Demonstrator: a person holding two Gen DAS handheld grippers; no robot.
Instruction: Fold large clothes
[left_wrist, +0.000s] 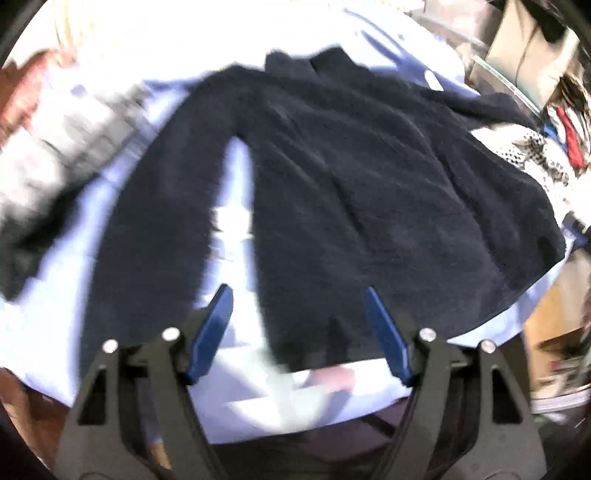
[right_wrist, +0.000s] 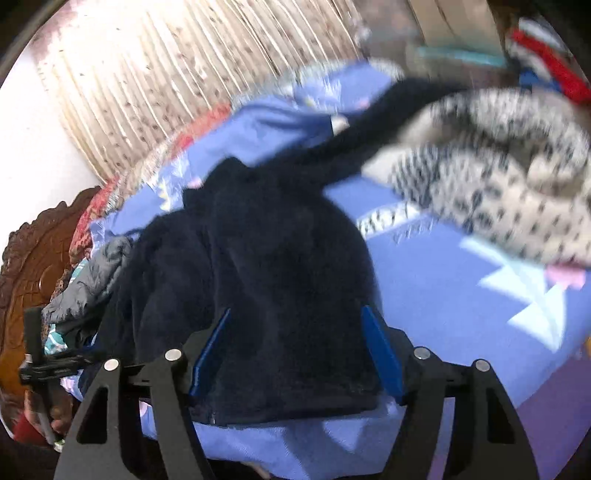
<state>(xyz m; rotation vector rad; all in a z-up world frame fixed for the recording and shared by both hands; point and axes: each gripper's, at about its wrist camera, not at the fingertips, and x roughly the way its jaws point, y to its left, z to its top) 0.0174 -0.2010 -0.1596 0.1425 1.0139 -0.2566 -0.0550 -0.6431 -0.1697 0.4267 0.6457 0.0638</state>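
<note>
A dark navy fleece top (left_wrist: 369, 177) lies spread on a light blue bed sheet (left_wrist: 110, 206), one long sleeve (left_wrist: 147, 221) running down the left. My left gripper (left_wrist: 299, 291) is open, its blue fingers (left_wrist: 210, 332) apart above the top's near hem, holding nothing. In the right wrist view the same navy top (right_wrist: 273, 280) lies bunched on the sheet (right_wrist: 461, 314). My right gripper (right_wrist: 295, 314) is open, its fingers (right_wrist: 380, 350) spread either side of the top's near edge. One sleeve (right_wrist: 369, 129) stretches away to the far right.
A white garment with black spots (right_wrist: 498, 177) lies on the bed at the right, also at the right edge of the left wrist view (left_wrist: 535, 155). A grey garment (right_wrist: 92, 273) lies left. A carved wooden headboard (right_wrist: 29, 266) and pleated curtain (right_wrist: 184, 74) stand behind.
</note>
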